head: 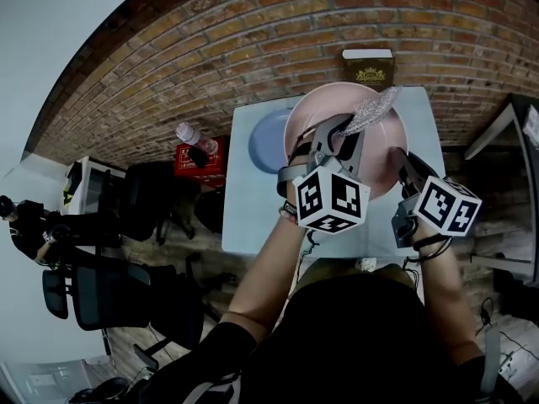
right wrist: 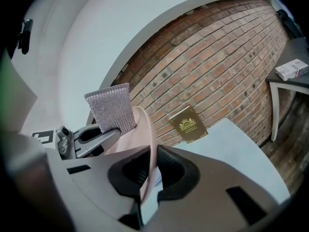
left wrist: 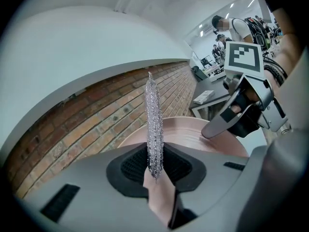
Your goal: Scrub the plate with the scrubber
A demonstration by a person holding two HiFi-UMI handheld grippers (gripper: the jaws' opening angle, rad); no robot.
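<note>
A pink plate [head: 313,108] is held on edge above the table, and my right gripper [head: 397,154] is shut on its right rim. In the right gripper view the rim [right wrist: 147,129] runs between the jaws of that gripper [right wrist: 147,170]. My left gripper [head: 341,133] is shut on a flat silver scrubber [head: 369,110] that sticks out over the plate's face. In the left gripper view the scrubber [left wrist: 153,124] stands edge-on out of the left gripper [left wrist: 155,170], with the plate [left wrist: 193,134] behind it. Whether the scrubber touches the plate I cannot tell.
A blue plate [head: 265,137] lies on the pale table [head: 253,209] under the pink one. A dark book [head: 368,66] leans on the brick wall at the table's far edge. A bottle [head: 195,137] and a red box [head: 189,162] stand to the left, with office chairs [head: 109,284] beyond.
</note>
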